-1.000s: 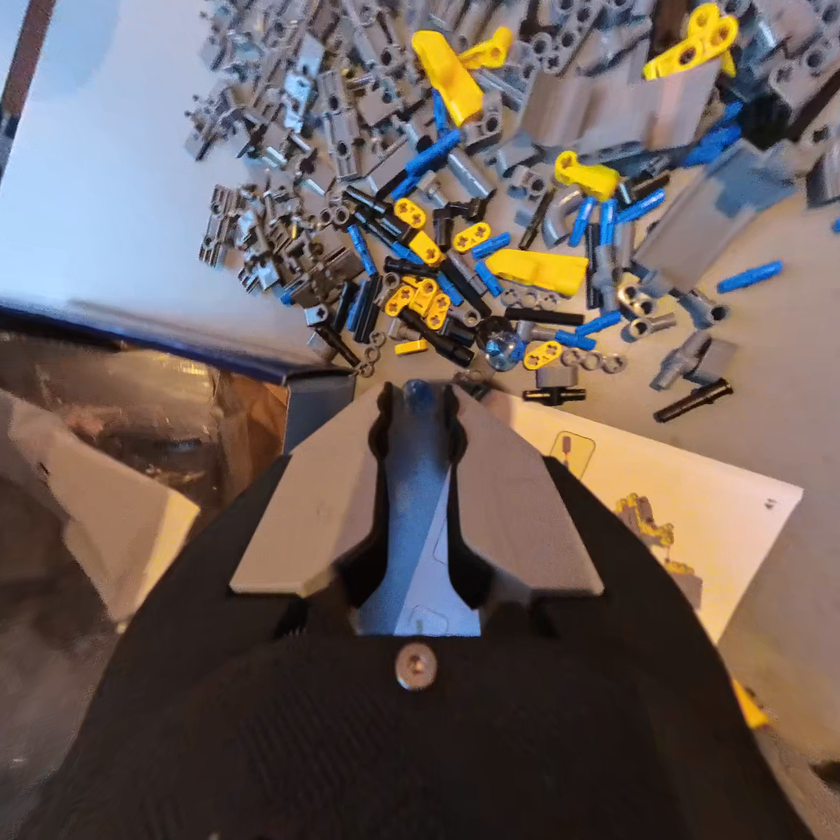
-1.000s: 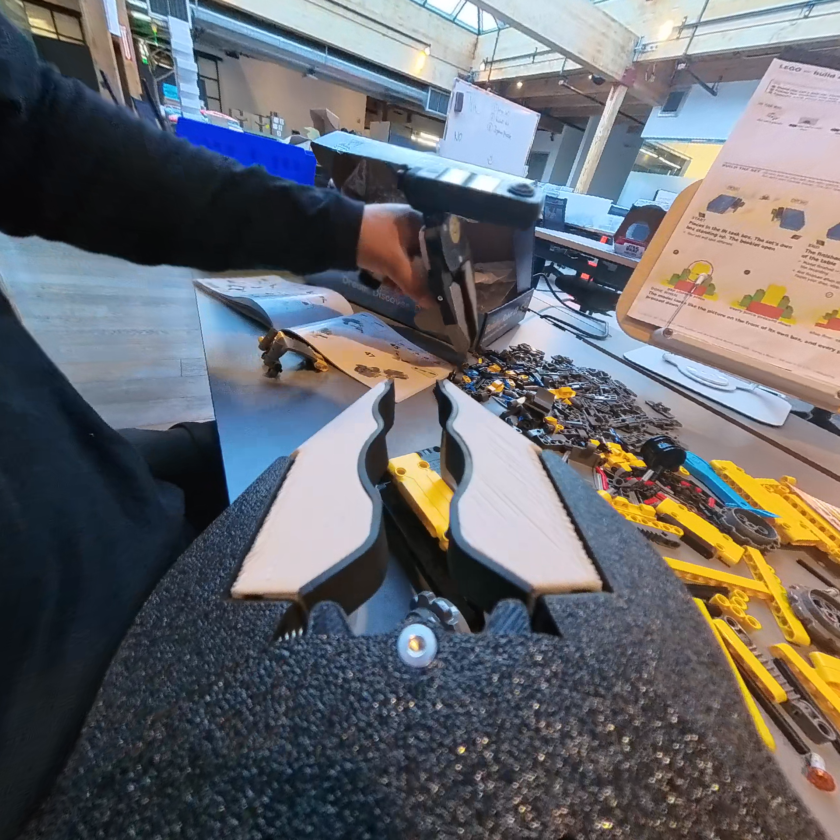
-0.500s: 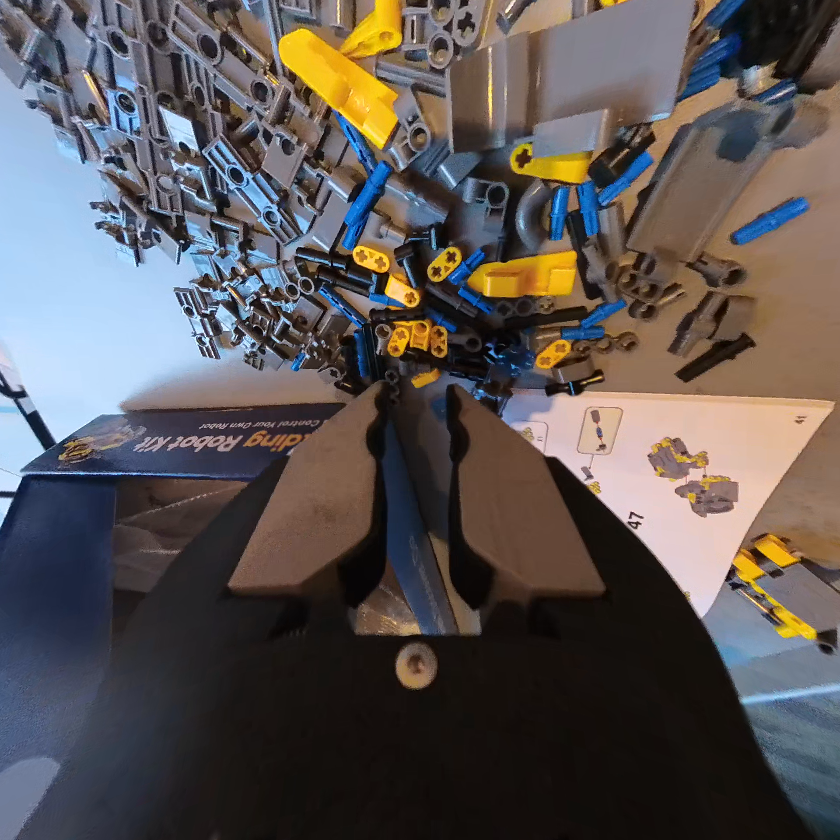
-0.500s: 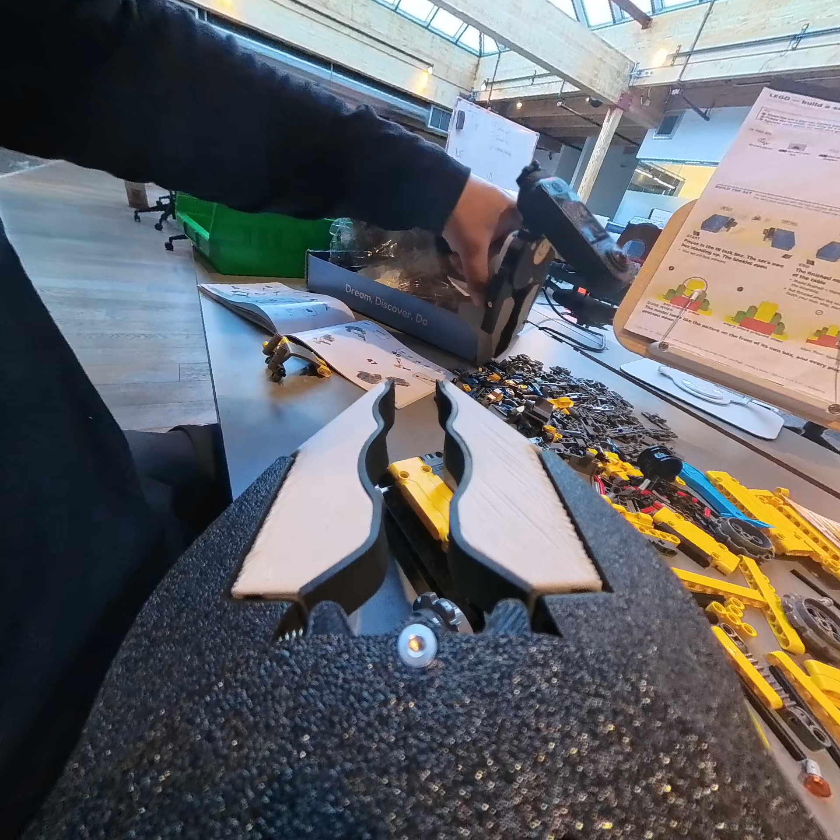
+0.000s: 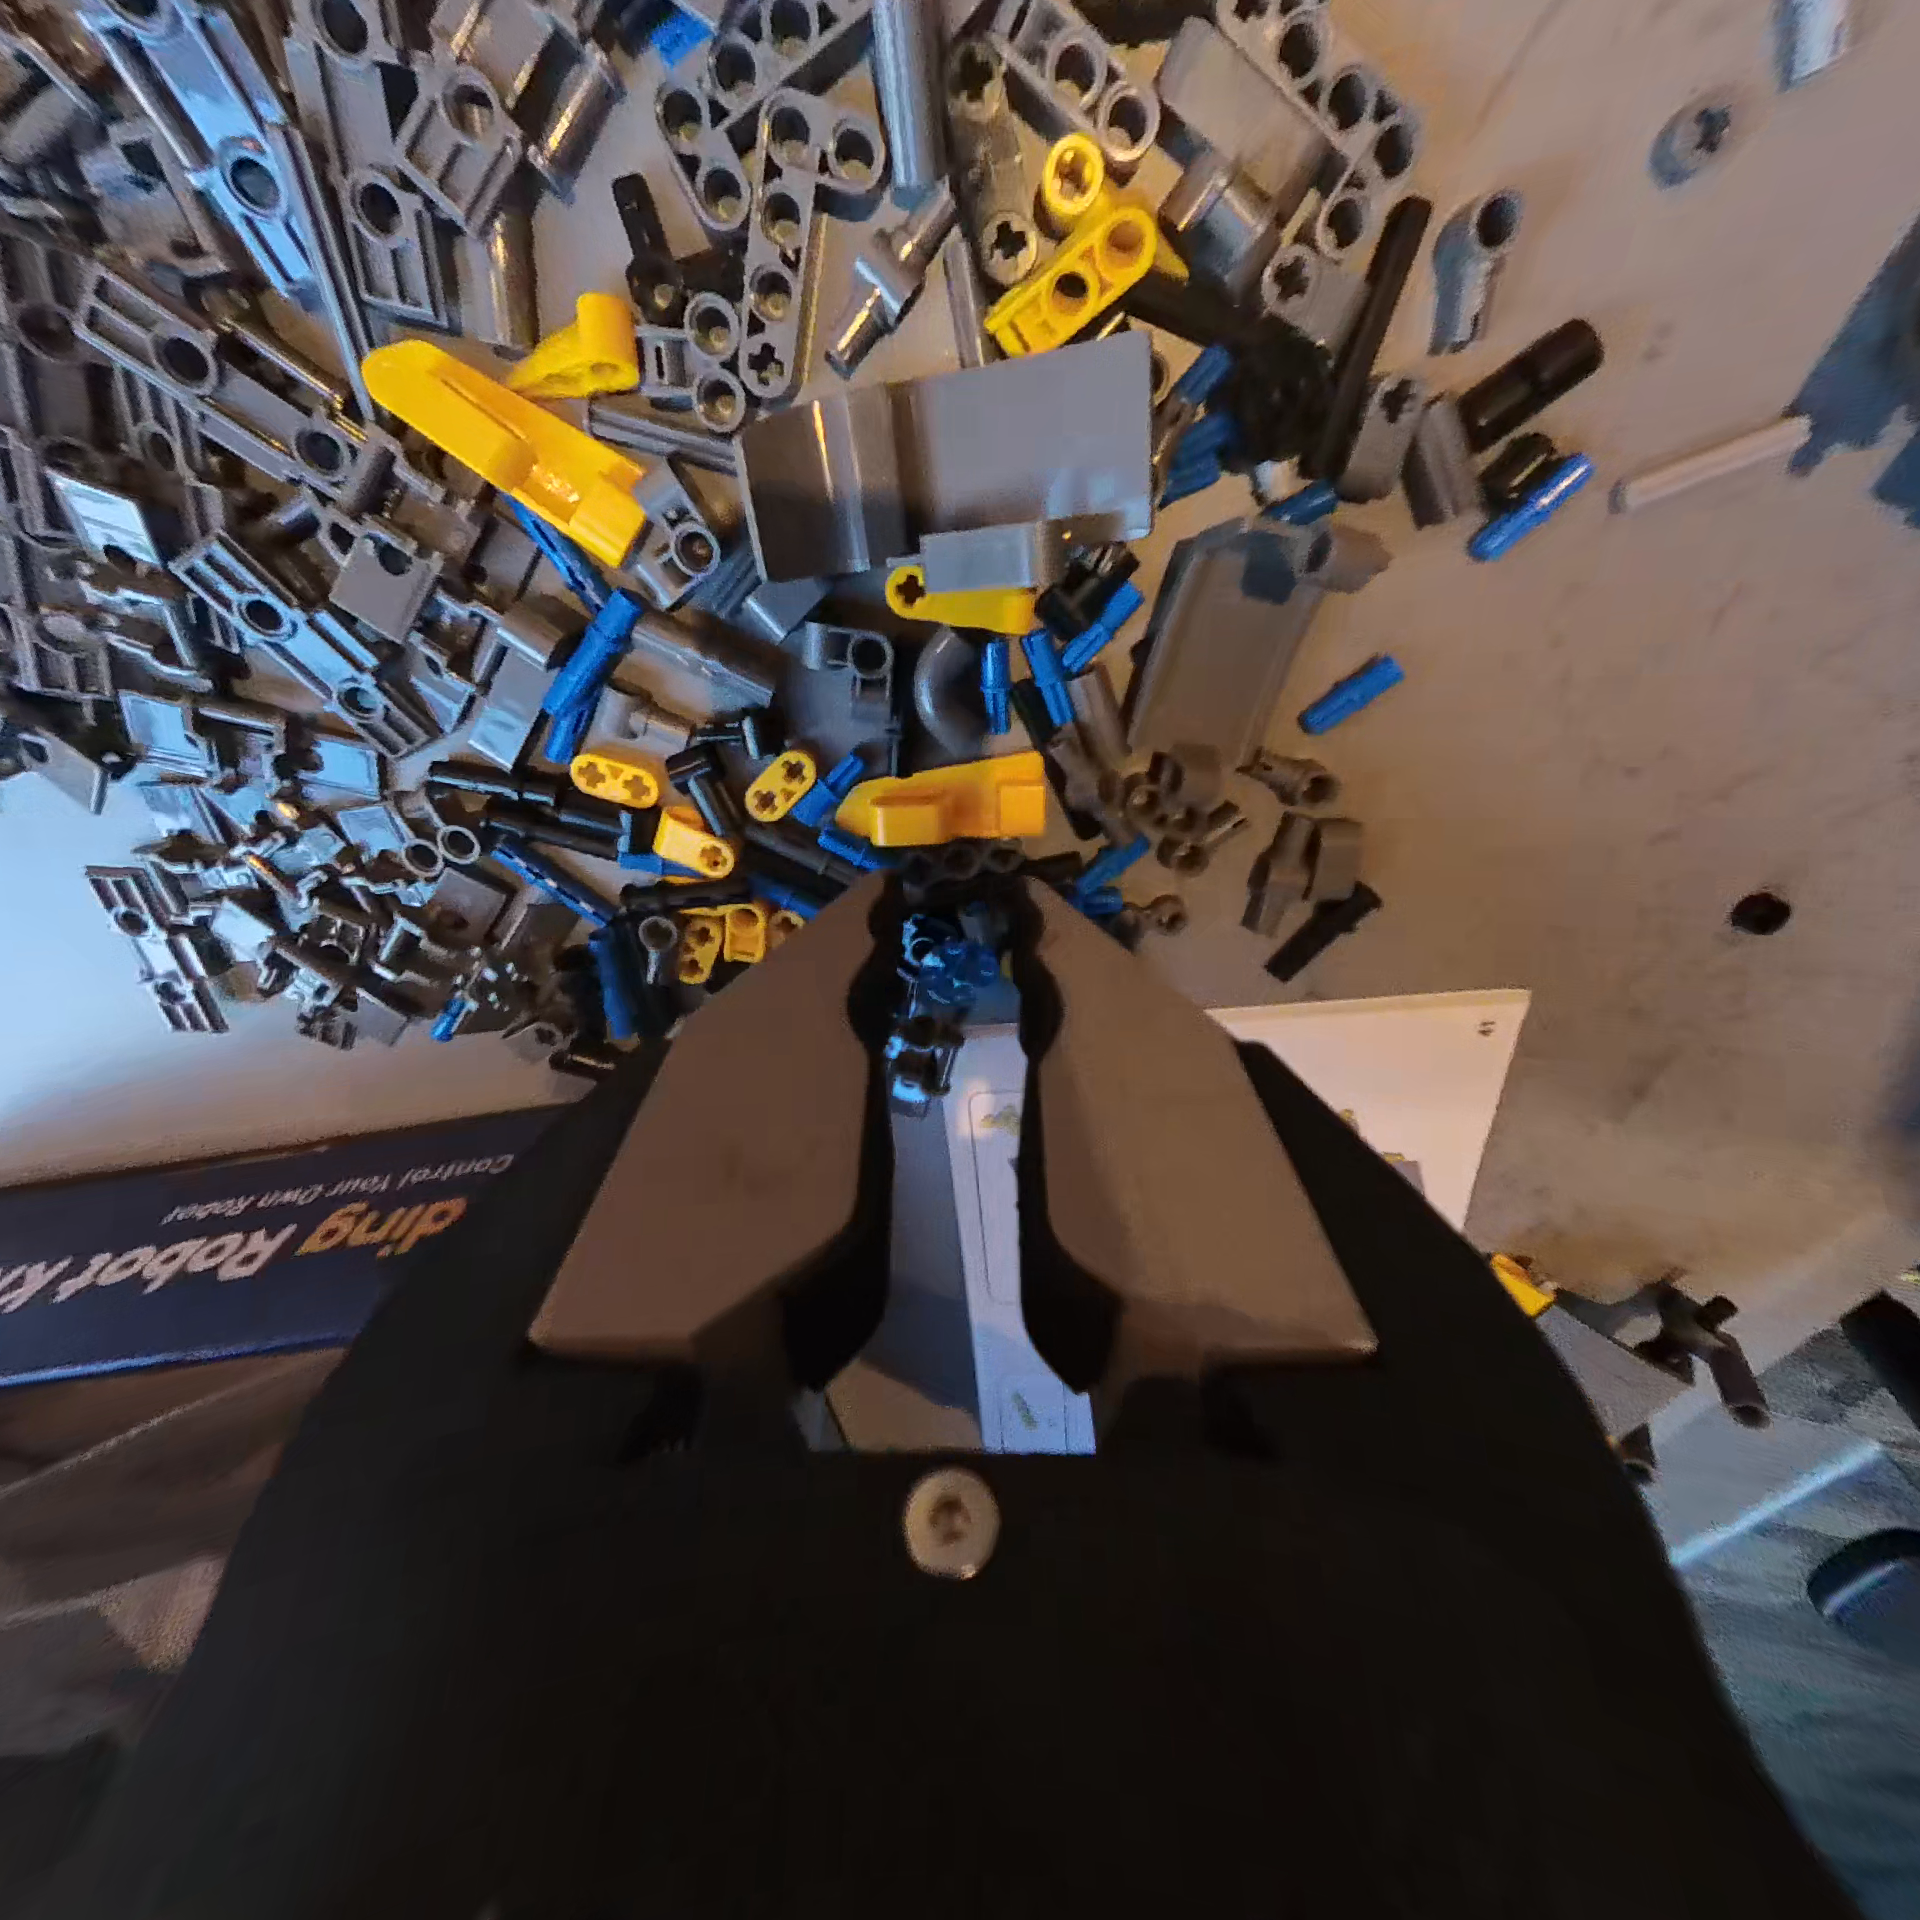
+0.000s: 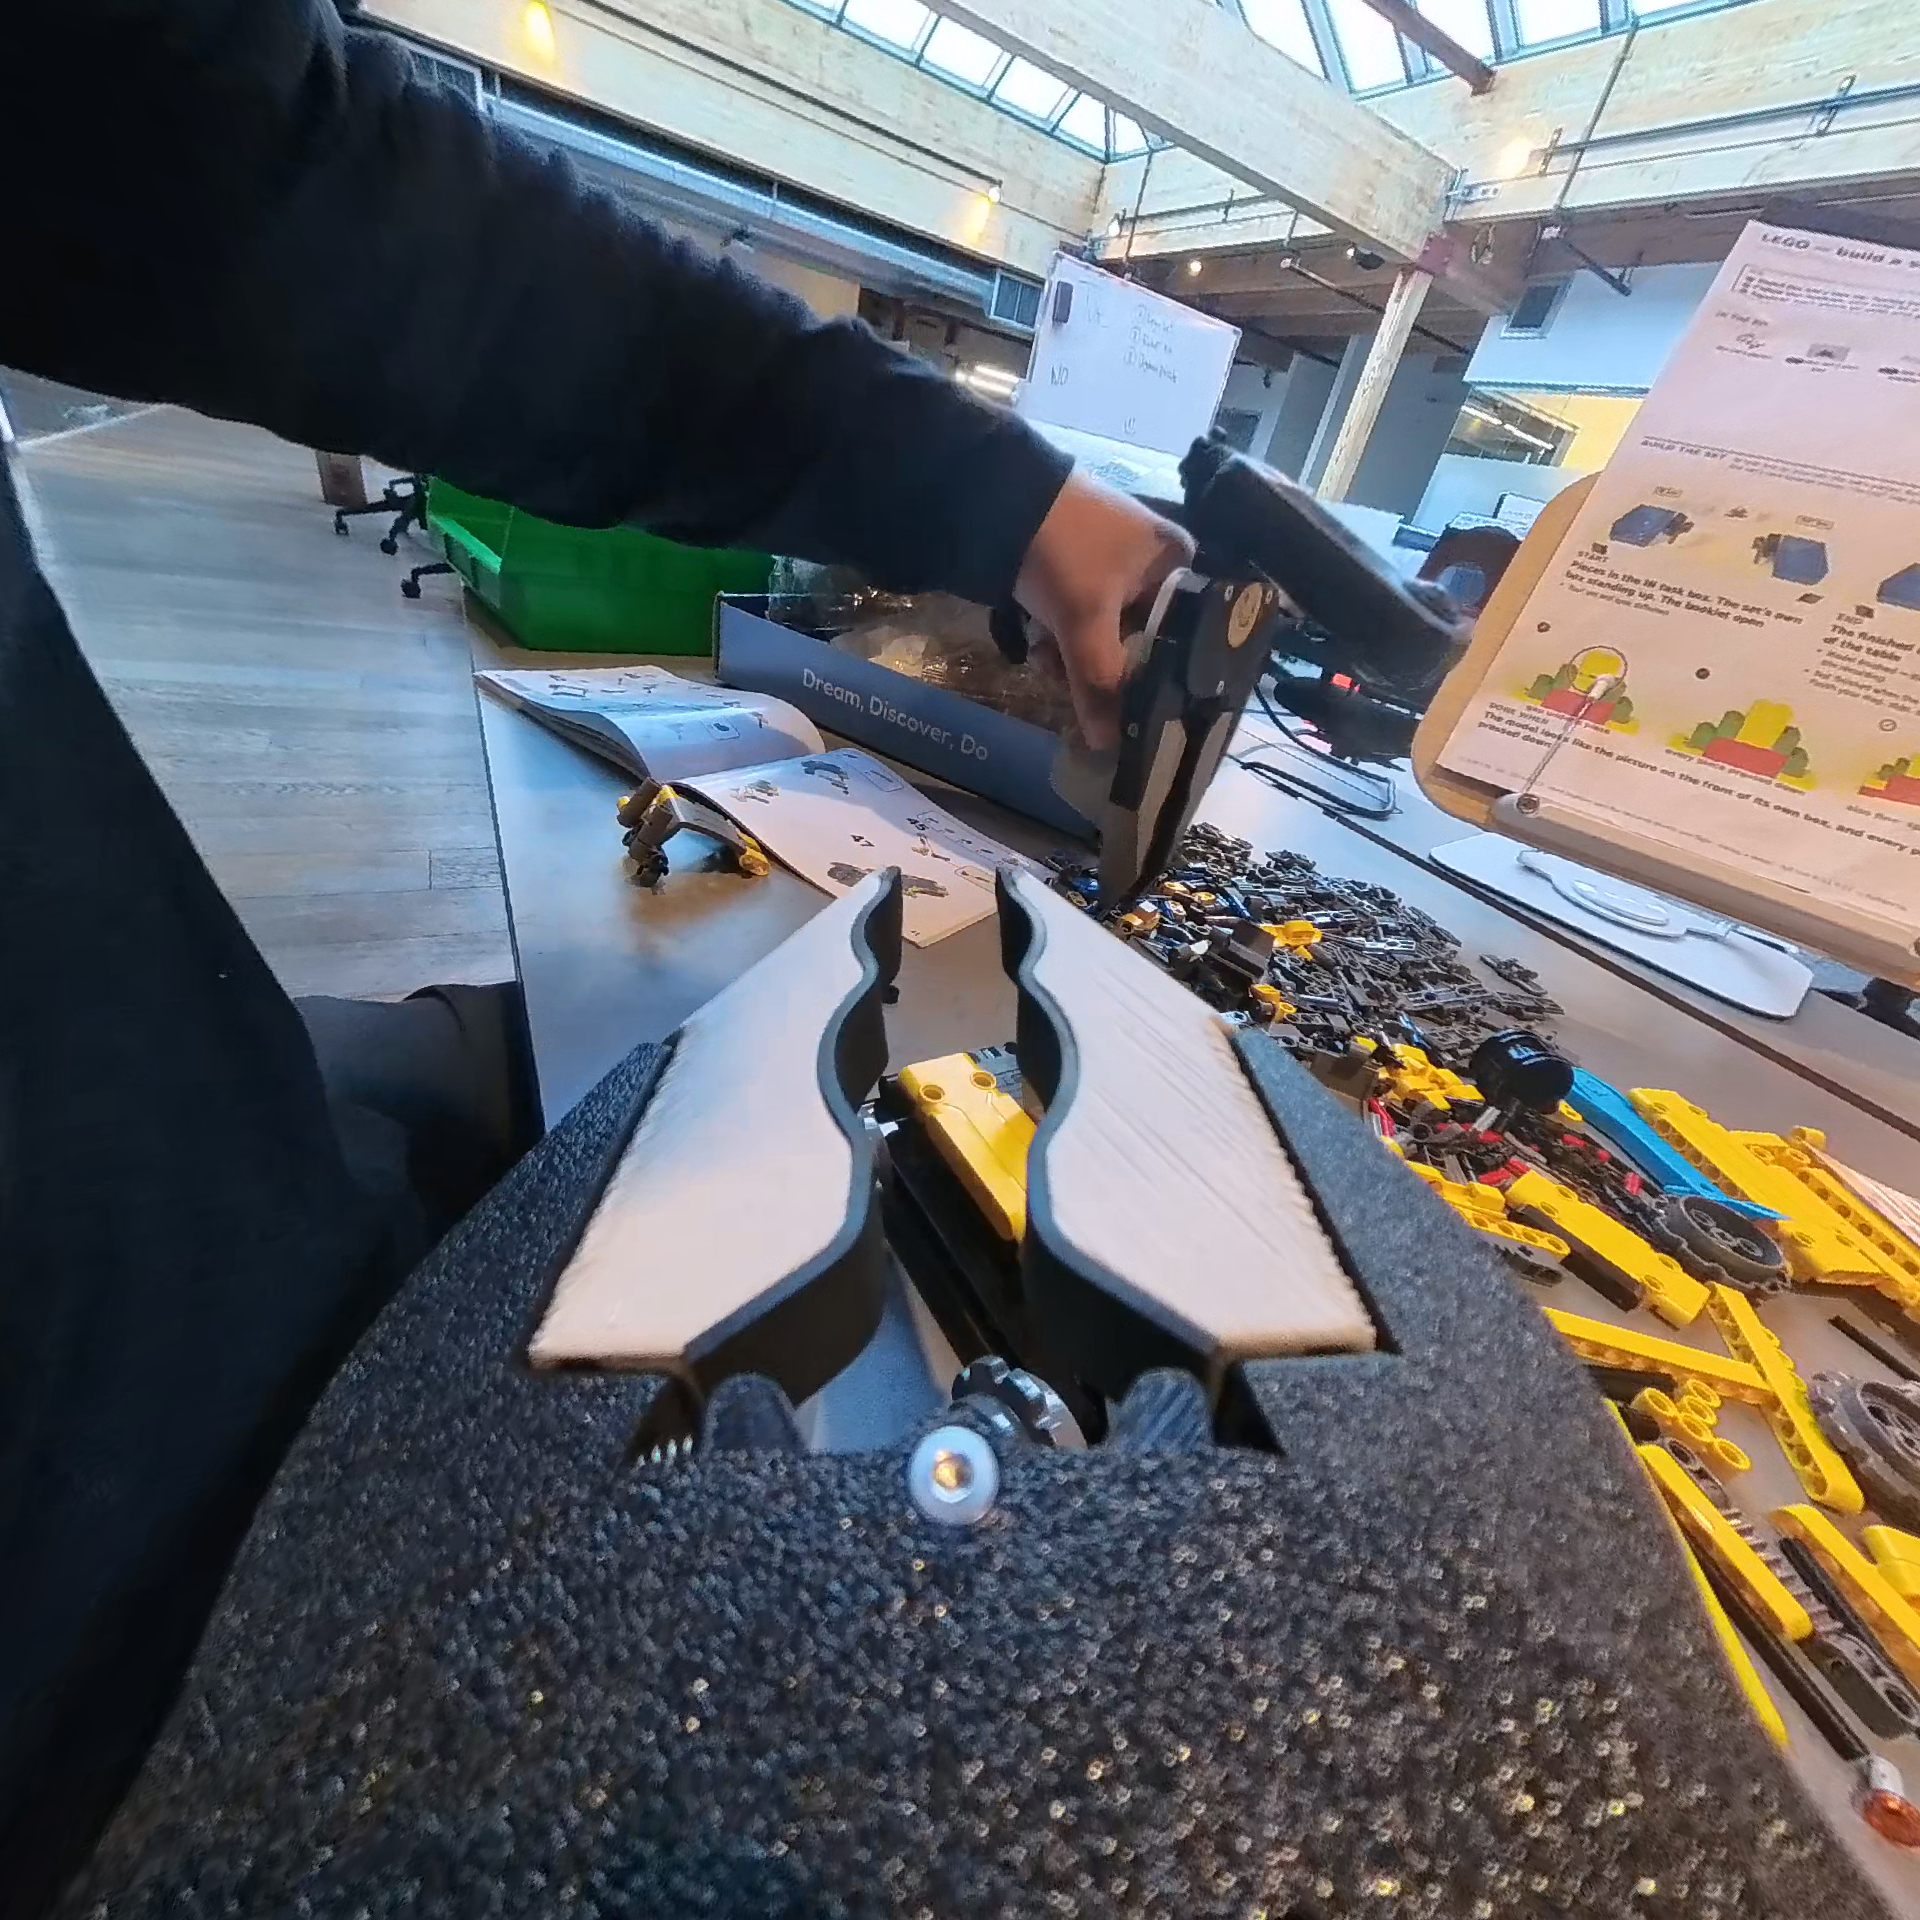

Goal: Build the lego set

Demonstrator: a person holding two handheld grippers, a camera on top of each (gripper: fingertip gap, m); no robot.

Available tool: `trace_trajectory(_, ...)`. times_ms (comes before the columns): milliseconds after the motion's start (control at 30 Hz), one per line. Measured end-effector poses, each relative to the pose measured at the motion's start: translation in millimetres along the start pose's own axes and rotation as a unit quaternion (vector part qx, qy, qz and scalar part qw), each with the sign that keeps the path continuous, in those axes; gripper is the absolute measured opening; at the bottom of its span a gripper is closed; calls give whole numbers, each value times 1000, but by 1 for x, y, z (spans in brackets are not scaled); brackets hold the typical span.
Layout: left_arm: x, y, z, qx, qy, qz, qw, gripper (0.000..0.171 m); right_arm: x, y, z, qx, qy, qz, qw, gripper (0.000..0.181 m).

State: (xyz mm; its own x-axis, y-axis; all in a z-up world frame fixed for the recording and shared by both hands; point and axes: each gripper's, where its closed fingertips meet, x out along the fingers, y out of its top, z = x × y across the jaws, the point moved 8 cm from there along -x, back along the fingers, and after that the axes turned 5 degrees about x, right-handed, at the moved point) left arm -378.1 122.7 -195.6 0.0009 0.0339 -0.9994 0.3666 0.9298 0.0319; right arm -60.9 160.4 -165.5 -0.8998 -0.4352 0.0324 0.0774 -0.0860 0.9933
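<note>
My left gripper (image 5: 956,914) is open, its tips down at the near edge of a pile of grey, black, blue and yellow building parts (image 5: 727,520). Small blue and black pins (image 5: 940,971) lie between its tips. A yellow angled piece (image 5: 956,805) lies just beyond them. In the right wrist view a hand holds the left gripper (image 6: 1127,883) upright on the pile (image 6: 1299,956). My right gripper (image 6: 948,894) is open and low over the table. A yellow and black assembly (image 6: 966,1132) shows between and under its fingers.
An open instruction booklet (image 6: 831,821) lies left of the pile, a small assembly (image 6: 655,821) on it. A dark blue box (image 6: 894,727) stands behind. Yellow beams and wheels (image 6: 1662,1247) lie at right. An instruction board (image 6: 1714,644) stands at far right. Tip to tip, the grippers are about 25 centimeters apart.
My left gripper has moved from over the box edge out and down to the pile; the parts now look much closer. My right gripper has hardly moved.
</note>
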Motion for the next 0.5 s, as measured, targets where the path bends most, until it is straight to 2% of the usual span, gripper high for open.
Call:
trace_trajectory(167,0,2,0,-2,8,0,1000,16,0,0,0,0,2,1,1000,17)
trace_trajectory(333,0,6,4,-10,-23,21,999,15,0,0,0,1,1,1,1000,17)
trace_trajectory(500,-2,0,-3,-22,-15,22,999,15,-1,0,1,3,-1,2,1000,17)
